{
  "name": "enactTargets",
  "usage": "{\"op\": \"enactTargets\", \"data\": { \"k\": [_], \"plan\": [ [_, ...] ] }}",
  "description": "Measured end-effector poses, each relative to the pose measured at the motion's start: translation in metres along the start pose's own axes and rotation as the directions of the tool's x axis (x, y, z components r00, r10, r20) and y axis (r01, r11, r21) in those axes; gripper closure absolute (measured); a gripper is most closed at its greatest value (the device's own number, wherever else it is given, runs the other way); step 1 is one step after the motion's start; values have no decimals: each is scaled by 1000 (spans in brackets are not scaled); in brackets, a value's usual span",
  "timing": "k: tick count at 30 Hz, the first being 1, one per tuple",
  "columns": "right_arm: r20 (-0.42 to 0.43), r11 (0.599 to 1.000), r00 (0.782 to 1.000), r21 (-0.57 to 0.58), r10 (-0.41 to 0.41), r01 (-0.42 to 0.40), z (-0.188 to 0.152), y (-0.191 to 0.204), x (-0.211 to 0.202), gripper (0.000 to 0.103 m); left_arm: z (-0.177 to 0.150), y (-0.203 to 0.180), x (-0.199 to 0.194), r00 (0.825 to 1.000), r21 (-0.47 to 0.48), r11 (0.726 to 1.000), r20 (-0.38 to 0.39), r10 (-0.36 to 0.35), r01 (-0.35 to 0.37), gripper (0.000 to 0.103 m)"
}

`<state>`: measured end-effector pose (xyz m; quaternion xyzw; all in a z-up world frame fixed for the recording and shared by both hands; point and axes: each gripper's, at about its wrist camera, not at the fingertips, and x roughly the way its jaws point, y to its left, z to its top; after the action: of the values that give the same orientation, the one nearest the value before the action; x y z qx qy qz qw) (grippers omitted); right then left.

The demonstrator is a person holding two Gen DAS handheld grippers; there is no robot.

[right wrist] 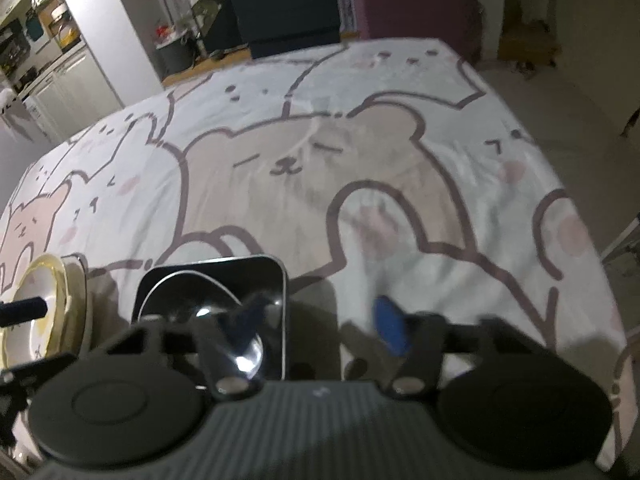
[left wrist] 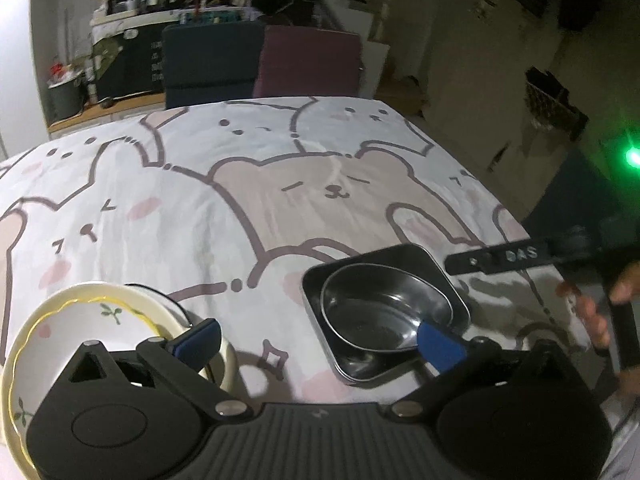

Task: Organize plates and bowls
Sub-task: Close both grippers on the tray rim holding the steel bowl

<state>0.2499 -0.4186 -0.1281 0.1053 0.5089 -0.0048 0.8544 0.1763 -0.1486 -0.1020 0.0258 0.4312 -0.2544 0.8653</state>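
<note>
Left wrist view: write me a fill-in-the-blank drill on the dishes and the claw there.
1. The round steel bowl sits inside a square steel ____.
2. The ceramic plate with the leaf sprigs has a wavy rim line coloured ____.
3. The left claw stands ____, with nothing between its blue pads.
4. The cloth under the dishes is printed with cartoon bears and ____.

Missing words: tray; yellow; open; rabbits

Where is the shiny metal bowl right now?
The shiny round metal bowl sits inside the dark square metal tray, low right in the left wrist view, on the bear-print cloth, right of the cream flowered plates.
</note>
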Motion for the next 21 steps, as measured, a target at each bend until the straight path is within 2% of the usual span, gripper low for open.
{"op": "enactTargets", "data": {
  "k": [2,4,7,12,16,21],
  "plan": [
    [-16,1000,1000,-15,11,-11,3,2,6,54,-1,-1,3,1000,20,1000,-12,-4,4,11],
    [-27,999,999,-17,29,-29,5,2,10,57,-1,-1,6,999,33,999,-30,-13,14,18],
    [-46,999,998,-25,34,-35,6,4,15,69,-3,-1,12,998,49,998,-57,-21,24,29],
    [-78,997,995,-37,62,-65,6,7,22,85,-4,0,21,996,54,998,-85,-38,43,37],
    [-95,996,993,-47,70,-75,5,9,25,89,-6,-1,30,993,72,997,-117,-20,28,44],
    [-98,995,992,-42,83,-87,5,7,25,89,-6,-2,39,988,80,996,-150,-15,27,44]
  ]
}}
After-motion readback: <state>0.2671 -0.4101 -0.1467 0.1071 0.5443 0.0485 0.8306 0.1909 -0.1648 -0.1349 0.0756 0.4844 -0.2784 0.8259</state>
